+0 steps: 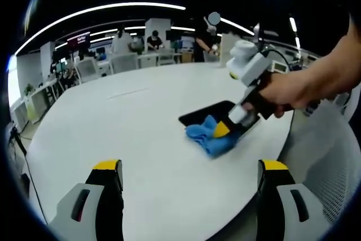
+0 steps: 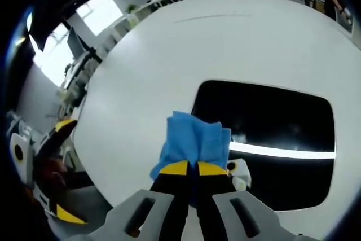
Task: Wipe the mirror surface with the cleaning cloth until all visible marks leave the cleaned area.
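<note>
The right gripper [image 2: 193, 169] is pinching the blue cloth [image 2: 194, 139] between closed jaws and pressing it down at the near left edge of the mirror [image 2: 271, 117], which is lying flat on the white table [image 2: 169, 55]. In the left gripper view the same scene is showing from farther off: the cloth [image 1: 208, 136] is sitting bunched at the near end of the mirror [image 1: 211, 111], half on the glass and half on the table [image 1: 113, 128], with the right gripper [image 1: 225, 129] reaching down onto it from a hand [image 1: 287, 91] coming in from the right. The left gripper [image 1: 189, 182] is hanging above the table with its jaws standing wide apart and nothing between them, well apart from the mirror. Judging by where the cloth is sitting, the wiping is looking early or mid-way: only this edge is being worked, and most of the glass is lying beyond the cloth, not under it. Whether any marks are left is hard to say; the glass is reading as almost black, broken by a bright strip that looks like a reflected ceiling light, and no smear or spot is showing clearly against it. The part of the mirror under the cloth and jaws is hidden, its lower right corner is running toward the edge of the right gripper view, and in the left gripper view the gripper and hand are covering its far end. People and desks beyond the table are too small to make out in detail.
</note>
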